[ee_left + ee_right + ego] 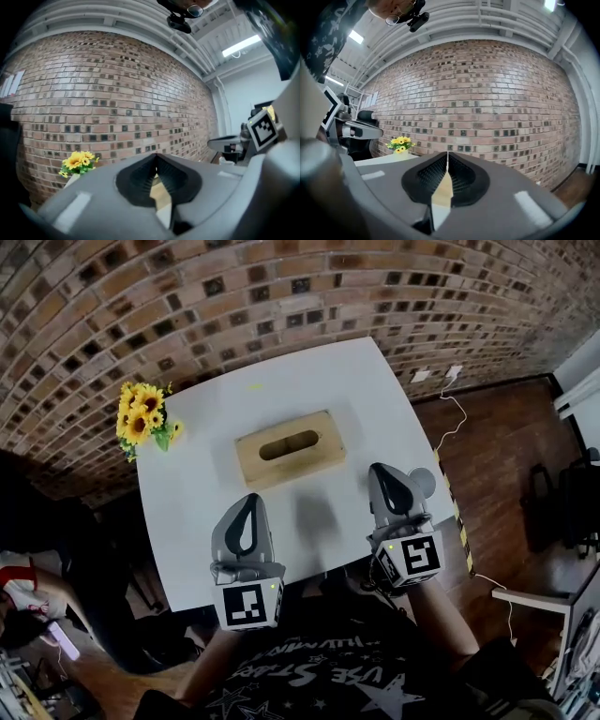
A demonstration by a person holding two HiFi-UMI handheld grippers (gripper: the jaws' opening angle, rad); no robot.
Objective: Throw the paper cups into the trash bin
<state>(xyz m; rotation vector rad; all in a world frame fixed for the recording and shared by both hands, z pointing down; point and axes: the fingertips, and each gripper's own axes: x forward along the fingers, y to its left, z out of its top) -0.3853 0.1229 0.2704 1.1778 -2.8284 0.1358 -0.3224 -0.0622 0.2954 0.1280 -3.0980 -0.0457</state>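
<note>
No paper cup or trash bin can be made out in any view. My left gripper hovers over the near edge of the white table, its jaws shut with nothing between them. To its right, my right gripper is held at the same edge, also shut and empty. Both point toward a wooden box with an oval slot in its top, at the table's middle. A strip of that box shows below the right jaws.
A bunch of yellow sunflowers stands at the table's left edge, in front of a brick wall. A round grey object sits just right of the right gripper. On the wooden floor at right lie a white cable and striped tape.
</note>
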